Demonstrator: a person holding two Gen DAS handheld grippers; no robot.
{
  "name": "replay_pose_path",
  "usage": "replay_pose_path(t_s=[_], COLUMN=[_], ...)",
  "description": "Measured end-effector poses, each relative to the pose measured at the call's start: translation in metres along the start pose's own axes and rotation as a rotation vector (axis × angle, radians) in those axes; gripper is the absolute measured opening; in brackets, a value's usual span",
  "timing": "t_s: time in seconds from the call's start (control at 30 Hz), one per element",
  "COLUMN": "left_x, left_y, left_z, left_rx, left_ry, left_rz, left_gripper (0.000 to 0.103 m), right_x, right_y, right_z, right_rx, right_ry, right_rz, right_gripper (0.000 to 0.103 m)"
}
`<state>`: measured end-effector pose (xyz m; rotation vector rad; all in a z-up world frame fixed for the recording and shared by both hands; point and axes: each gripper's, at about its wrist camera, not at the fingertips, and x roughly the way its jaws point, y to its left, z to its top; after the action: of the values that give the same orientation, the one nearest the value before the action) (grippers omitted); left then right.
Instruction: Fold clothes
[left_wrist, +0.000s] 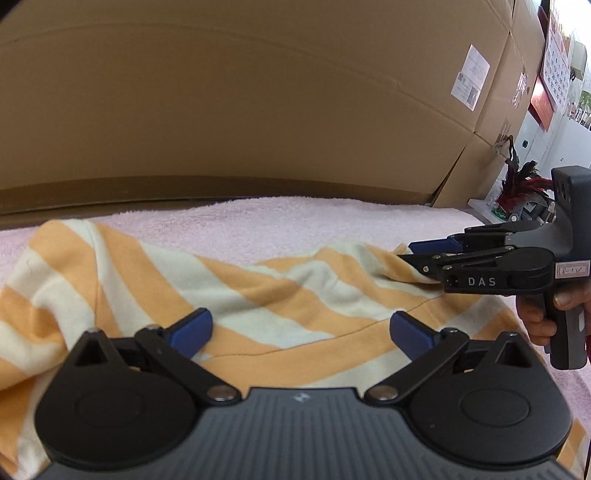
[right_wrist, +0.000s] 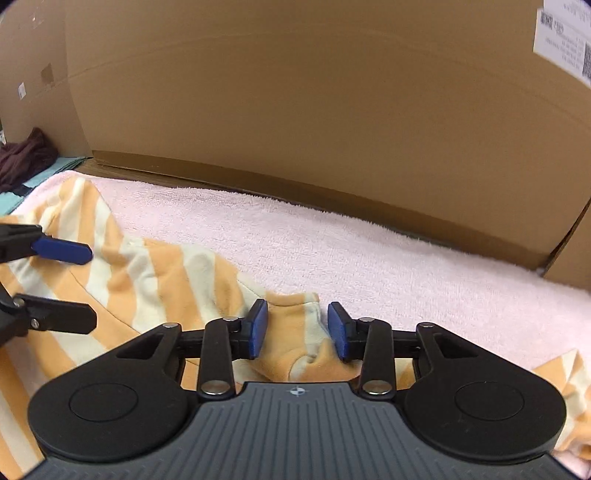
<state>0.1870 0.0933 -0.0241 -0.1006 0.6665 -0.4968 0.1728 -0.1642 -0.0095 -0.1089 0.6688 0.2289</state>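
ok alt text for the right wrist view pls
The right gripper straddles a bunched fold of an orange and cream striped shirt, jaws part open. The shirt lies on a pink towel before a cardboard box; the left gripper hangs open at far left.

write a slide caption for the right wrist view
Right hand-held gripper straddling a bunched fold of the orange-and-cream striped shirt on a pink towel, cardboard box behind.
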Motion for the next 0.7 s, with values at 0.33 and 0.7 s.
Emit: replay_pose_path(t_s=[0.33,0.7], left_x=[0.0,-0.002], left_y=[0.011,0.033], left_z=[0.001,0.007], left_rx=[-0.057,-0.183], left_ry=[-0.024,-0.068], left_rz=[-0.056,-0.139], left_gripper=[0.102,0.102], right_x=[0.028,-0.014], right_y=[-0.001,-0.003], right_z=[0.05,0.033], right_rx=[0.148,0.342], right_ry=[-0.214,-0.193], right_rz=[-0.154,0.211], right_gripper=[0.0,0.048])
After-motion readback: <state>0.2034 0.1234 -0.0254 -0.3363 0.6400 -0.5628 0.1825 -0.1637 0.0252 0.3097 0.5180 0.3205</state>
